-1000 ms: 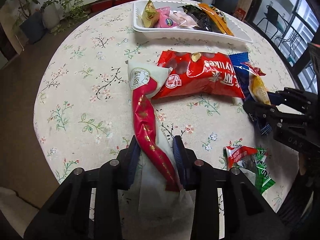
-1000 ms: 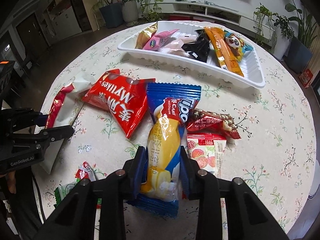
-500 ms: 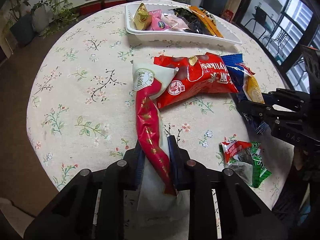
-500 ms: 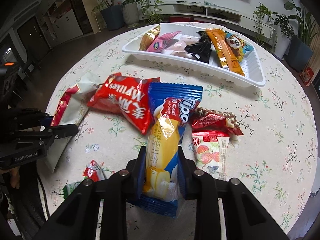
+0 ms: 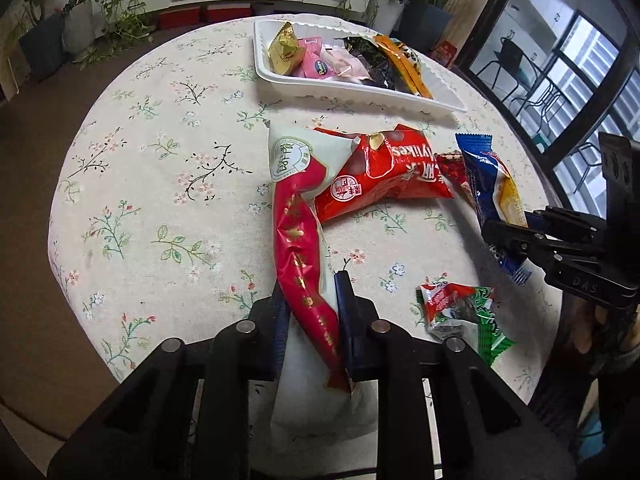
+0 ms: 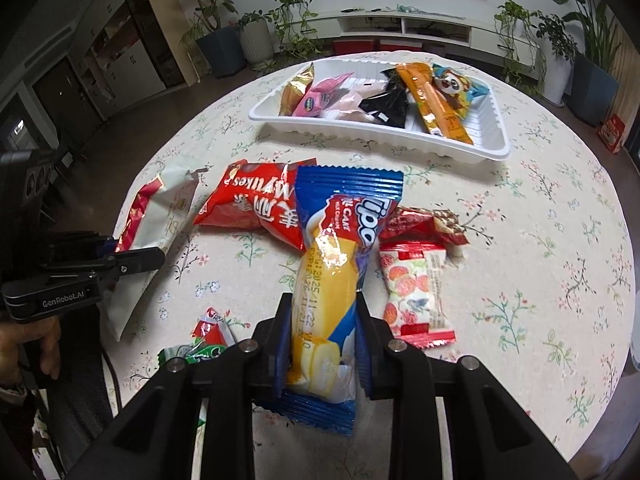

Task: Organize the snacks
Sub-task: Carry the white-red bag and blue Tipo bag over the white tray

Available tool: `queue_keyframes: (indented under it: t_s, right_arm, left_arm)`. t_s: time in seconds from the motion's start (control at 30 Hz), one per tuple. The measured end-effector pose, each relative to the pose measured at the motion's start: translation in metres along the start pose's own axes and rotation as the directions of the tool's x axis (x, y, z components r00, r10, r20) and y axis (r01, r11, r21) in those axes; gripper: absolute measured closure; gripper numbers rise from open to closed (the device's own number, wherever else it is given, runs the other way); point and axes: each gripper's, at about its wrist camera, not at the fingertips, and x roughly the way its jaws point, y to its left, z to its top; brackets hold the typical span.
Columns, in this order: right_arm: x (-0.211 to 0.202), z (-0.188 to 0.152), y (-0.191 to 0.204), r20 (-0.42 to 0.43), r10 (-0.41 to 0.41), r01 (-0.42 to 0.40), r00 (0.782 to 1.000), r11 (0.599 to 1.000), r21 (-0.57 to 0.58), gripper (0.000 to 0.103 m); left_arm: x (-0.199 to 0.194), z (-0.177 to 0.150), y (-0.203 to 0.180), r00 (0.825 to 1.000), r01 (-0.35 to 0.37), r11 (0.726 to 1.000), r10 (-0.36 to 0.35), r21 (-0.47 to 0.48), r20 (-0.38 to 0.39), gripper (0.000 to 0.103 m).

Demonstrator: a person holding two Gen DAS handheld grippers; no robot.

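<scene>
Left gripper: fingers pressed onto the near end of the long red-and-white packet
Right gripper: fingers clamped across the lower half of the blue cake packet
Location of held packets: both lie near the front of the table, far ends pointing toward the white tray; whether the far ends touch the cloth cannot be told
Handling, long packet: judged light and limp; it bends along its length, so a hold nearer the middle would limit sagging
Handling, cake packet: judged light, soft and crushable; glossy film may slip, so grip on the crimped seam or with gentle pressure on the body
Tray contents: gold, pink, black and orange wrappers fill the left and centre; the right end shows bare ribbed floor
Adjacent items: the red bag touches both held packets; strawberry sweet packet just beside the cake; brown-red wrapper beyond it; green-and-red sachet between the grippers
Obstruction: red bag lies between the grippers and tray; a low carry could drag it
</scene>
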Motion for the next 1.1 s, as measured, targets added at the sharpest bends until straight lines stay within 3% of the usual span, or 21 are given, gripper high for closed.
queue_keyframes:
  t_s: [0.4,0.67,0.93,1.1]
  right_arm:
    - [-0.029,0.0,-0.027,0.061,0.064,-0.071,0.996,0.991,0.113,0.074]
    - [-0.055,0.014,-0.059,0.126,0.045,-0.067,0.991,0.982,0.178,0.074]
    - [-0.082,0.052,-0.081,0.193,0.002,-0.036,0.981,0.984,0.175,0.074]
    - [-0.094,0.087,-0.086,0.234,-0.023,-0.012,0.972,0.989,0.148,0.074]
  left_arm:
    - [-0.019,0.011,-0.003,0.989,0.138,0.989,-0.134,-0.059,0.061,0.084]
    - [-0.03,0.035,0.001,0.979,0.181,0.982,-0.174,-0.061,0.103,0.084]
    - [-0.052,0.089,0.002,0.968,0.196,0.98,-0.189,-0.027,0.166,0.084]
    - [-0.059,0.139,0.003,0.962,0.195,0.981,-0.193,0.005,0.191,0.084]
